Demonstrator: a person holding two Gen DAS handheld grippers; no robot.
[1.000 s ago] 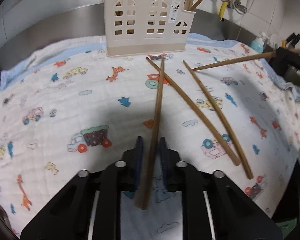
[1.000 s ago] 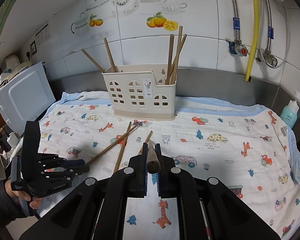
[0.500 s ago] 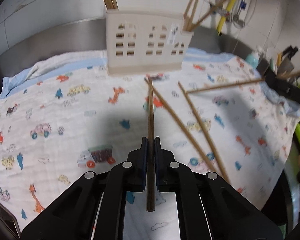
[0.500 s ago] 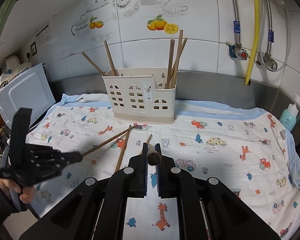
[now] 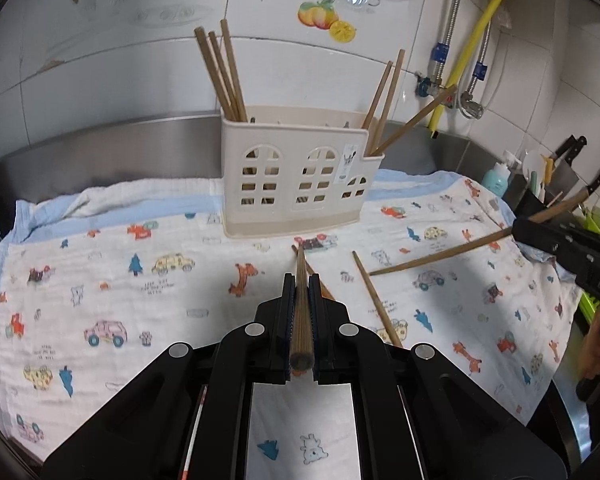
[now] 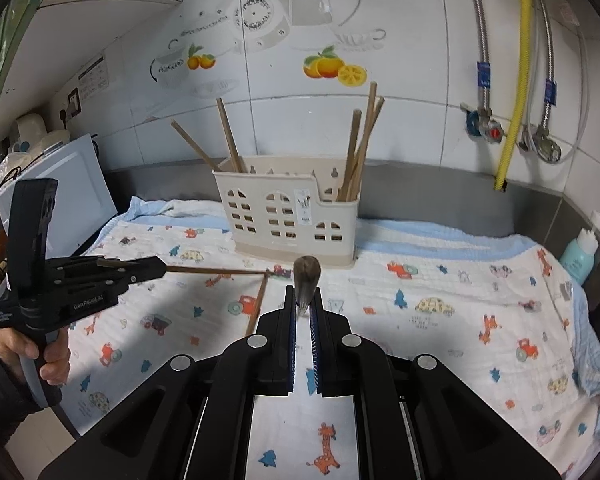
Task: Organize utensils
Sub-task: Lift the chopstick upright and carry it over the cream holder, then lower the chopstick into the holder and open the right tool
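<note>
A cream utensil holder (image 5: 298, 178) stands at the back of the cloth, with chopsticks upright in its left and right compartments; it also shows in the right wrist view (image 6: 290, 220). My left gripper (image 5: 301, 280) is shut on a wooden chopstick (image 5: 301, 300), lifted and pointing toward the holder. My right gripper (image 6: 304, 294) is shut on another chopstick (image 6: 306, 278), seen end-on. That chopstick (image 5: 440, 256) shows in the left wrist view, held low over the cloth. Two loose chopsticks (image 5: 376, 300) lie on the cloth.
A printed cloth (image 5: 140, 288) covers the steel counter. A teal bottle (image 5: 496, 174) and a knife rack (image 5: 556, 176) stand at the right. A white appliance (image 6: 64, 196) stands at the left. Pipes and a yellow hose (image 6: 516, 80) hang on the tiled wall.
My left gripper closed on the chopstick and raised it off the cloth, tilting up toward the holder. My right gripper kept its chopstick and rose slightly.
</note>
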